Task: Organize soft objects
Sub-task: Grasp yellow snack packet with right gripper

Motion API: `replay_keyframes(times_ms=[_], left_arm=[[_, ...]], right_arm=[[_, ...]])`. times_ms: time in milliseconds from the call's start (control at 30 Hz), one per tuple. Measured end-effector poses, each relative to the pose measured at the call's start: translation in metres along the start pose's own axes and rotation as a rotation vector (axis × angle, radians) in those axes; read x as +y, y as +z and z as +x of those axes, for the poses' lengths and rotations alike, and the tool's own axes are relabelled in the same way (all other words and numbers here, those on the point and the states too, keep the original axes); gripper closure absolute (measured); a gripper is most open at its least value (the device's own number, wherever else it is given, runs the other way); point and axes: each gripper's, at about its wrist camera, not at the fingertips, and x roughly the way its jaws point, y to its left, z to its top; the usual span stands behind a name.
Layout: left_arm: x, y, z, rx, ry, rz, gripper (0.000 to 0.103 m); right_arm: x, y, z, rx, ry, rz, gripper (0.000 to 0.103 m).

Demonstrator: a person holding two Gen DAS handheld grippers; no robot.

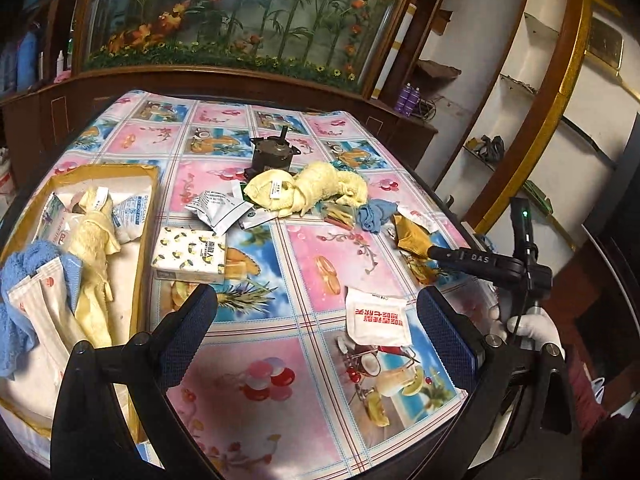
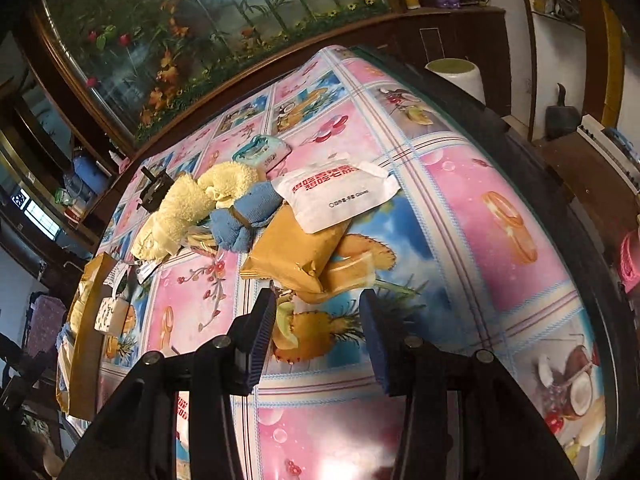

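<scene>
In the left wrist view, a cardboard box [image 1: 146, 216] sits at the left edge of the table [image 1: 312, 344]. It holds a blue towel [image 1: 24, 276], white packets [image 1: 48, 308], a yellow towel [image 1: 94, 248] and a desiccant bag [image 1: 134, 210]. Just right of the box, a lemon-print tissue pack [image 1: 190, 256] lies on the tablecloth. Behind it lie silver sachets [image 1: 218, 210]. A dark motor [image 1: 272, 154] stands upright further back. Touching its front is a pile: a second yellow towel [image 1: 316, 188], a snack bag [image 1: 338, 216] and a blue cloth [image 1: 374, 214]. A white packet with red print [image 1: 378, 316] lies alone nearer the camera. The left gripper [image 1: 316, 322] hangs over the table with its jaws wide apart and nothing between them. At the right, the right gripper [image 1: 434, 252] reaches toward a tan pouch [image 1: 412, 234]; a white-gloved hand [image 1: 532, 330] holds its handle. In the right wrist view, the box [image 2: 90, 304] and the tissue pack [image 2: 110, 314] appear at the far left. The motor [image 2: 154, 190] stands behind the yellow towel [image 2: 188, 208]. The blue cloth [image 2: 248, 216] lies against that towel. A teal wipes pack [image 2: 262, 150] lies behind the pile. The tan pouch [image 2: 296, 252] lies just beyond the fingertips, and a white packet [image 2: 336, 196] overlaps its far end. The right gripper [image 2: 318, 320] is spread apart, empty, just short of the pouch. A white stool [image 2: 456, 74] stands beyond the table edge.
</scene>
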Motion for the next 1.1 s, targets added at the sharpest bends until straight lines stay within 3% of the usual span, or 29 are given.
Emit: replay_keyframes(times_ms=[167, 367, 467, 567, 767, 867, 1100], left_arm=[[0.01, -0.002, -0.002, -0.002, 0.004, -0.016, 0.002], [0.023, -0.002, -0.005, -0.004, -0.012, -0.049, 0.002], [0.029, -0.003, -0.007, -0.008, -0.018, -0.061, 0.002], [0.033, -0.003, -0.007, -0.006, -0.022, -0.079, 0.002], [0.038, -0.005, -0.008, -0.003, -0.02, -0.099, 0.002], [0.036, -0.006, -0.012, -0.013, -0.003, -0.091, 0.002], [0.042, -0.011, -0.007, 0.014, 0.04, -0.101, 0.002]], right_arm=[[0.036, 0.002, 0.023, 0.052, -0.005, -0.108, 0.059], [0.088, -0.023, 0.028, 0.169, 0.121, -0.284, 0.06], [0.096, -0.03, 0.013, 0.18, 0.174, -0.328, 0.06], [0.079, -0.017, -0.005, 0.117, 0.175, -0.266, 0.06], [0.026, 0.018, -0.026, 0.013, 0.086, -0.094, 0.059], [0.02, 0.034, -0.026, -0.027, 0.049, -0.067, 0.059], [0.047, 0.055, 0.011, 0.018, 0.054, -0.102, 0.059]])
